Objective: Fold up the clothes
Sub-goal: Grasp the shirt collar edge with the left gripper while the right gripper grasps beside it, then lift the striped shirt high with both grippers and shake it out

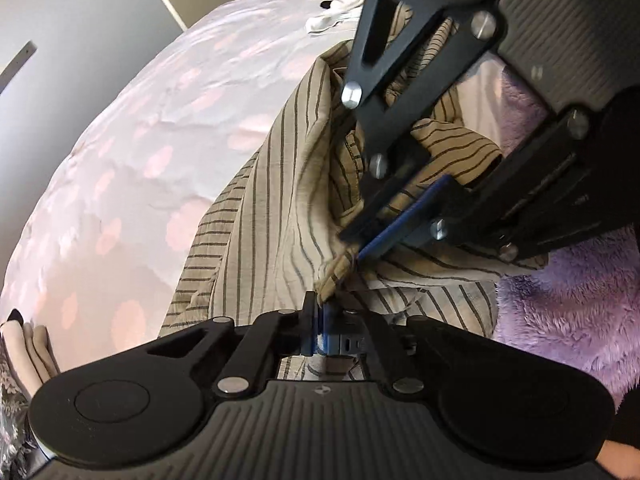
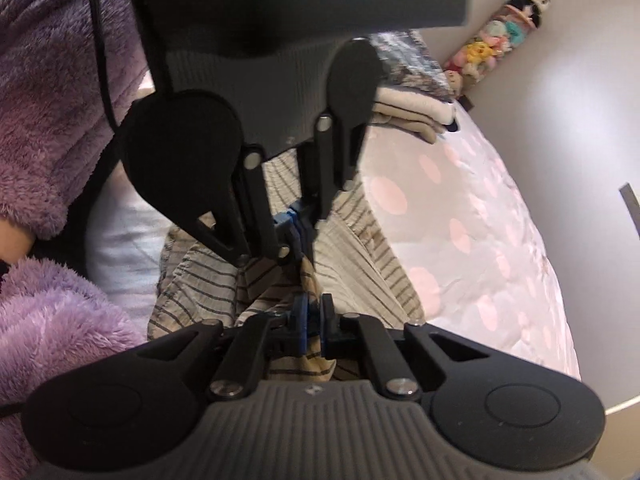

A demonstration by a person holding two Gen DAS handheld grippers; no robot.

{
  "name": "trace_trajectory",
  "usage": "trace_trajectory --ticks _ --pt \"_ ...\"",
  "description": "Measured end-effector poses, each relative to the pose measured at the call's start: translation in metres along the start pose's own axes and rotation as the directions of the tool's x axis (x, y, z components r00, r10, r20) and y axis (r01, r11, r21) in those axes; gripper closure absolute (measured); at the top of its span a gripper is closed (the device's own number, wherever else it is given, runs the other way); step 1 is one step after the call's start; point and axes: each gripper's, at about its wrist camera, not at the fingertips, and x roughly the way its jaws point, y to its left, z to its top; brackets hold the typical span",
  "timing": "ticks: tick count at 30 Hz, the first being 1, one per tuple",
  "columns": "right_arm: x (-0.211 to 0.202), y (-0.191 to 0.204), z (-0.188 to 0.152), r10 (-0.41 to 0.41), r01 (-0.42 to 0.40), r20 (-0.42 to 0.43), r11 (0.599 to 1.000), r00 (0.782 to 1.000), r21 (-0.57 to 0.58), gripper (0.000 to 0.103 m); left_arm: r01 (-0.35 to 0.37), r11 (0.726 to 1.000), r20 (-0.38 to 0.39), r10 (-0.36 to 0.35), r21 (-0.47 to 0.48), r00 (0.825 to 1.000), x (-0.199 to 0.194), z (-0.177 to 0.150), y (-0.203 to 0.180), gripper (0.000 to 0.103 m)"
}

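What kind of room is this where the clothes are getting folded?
Most likely a bedroom. The striped garment lies on a wide bed with a pink-spotted cover, folded clothes are stacked at its far end, and a tall holder of plush toys stands by the wall.

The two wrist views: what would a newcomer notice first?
First, the striped beige garment, pinched by the left gripper and the right gripper, both shut on it close together. Beneath it lies the pink dotted bedspread, with folded clothes at its far edge.
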Motion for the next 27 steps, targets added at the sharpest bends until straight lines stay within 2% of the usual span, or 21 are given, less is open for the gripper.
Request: trace_trajectory --ticks 5,8,12,15,17,21,22,25,27 --pt "-0.024 -0.021 -0.024 -0.078 0.079 -0.020 0.994 0.997 0.074 0.095 -0.047 0.997 -0.021 0.046 -0.057 0.999 0.002 -0.004 0.019 0.103" --pt "-0.039 -0.038 -0.050 -0.129 0.138 -0.086 0.984 0.988 0.108 0.095 -0.066 0.995 -0.033 0.063 -0.078 0.997 0.003 -0.008 0.028 0.103" --pt "-0.055 -0.059 -0.089 -0.189 0.213 -0.197 0.971 0.962 0.111 0.095 -0.075 0.993 -0.036 0.072 -0.092 0.997 0.001 -0.012 0.029 0.103" --pt "-0.070 -0.062 -0.120 -0.205 0.230 -0.272 0.971 0.940 0.065 0.095 -0.076 0.993 -0.038 0.072 -0.092 0.997 -0.001 -0.010 0.030 0.103" --pt "-0.073 -0.063 -0.136 -0.198 0.213 -0.311 0.977 0.930 0.016 0.095 -0.075 0.993 -0.039 0.071 -0.093 0.997 -0.013 -0.026 0.029 0.103" --pt "-0.067 -0.058 -0.152 -0.170 0.138 -0.347 0.984 0.923 -0.115 0.095 -0.071 0.993 -0.043 0.067 -0.092 0.997 -0.008 -0.027 0.029 0.103" --pt "-0.060 -0.057 -0.152 -0.159 0.112 -0.351 0.982 0.923 -0.151 0.093 -0.070 0.993 -0.045 0.066 -0.092 0.997 -0.008 -0.028 0.030 0.103" --pt "-0.044 -0.054 -0.155 -0.124 0.033 -0.368 0.970 0.922 -0.242 0.076 -0.067 0.994 -0.048 0.063 -0.084 0.997 -0.007 -0.028 0.031 0.103" --pt "-0.034 -0.056 -0.158 -0.106 0.000 -0.384 0.964 0.917 -0.267 0.076 -0.065 0.995 -0.047 0.062 -0.079 0.997 -0.007 -0.027 0.031 0.103"
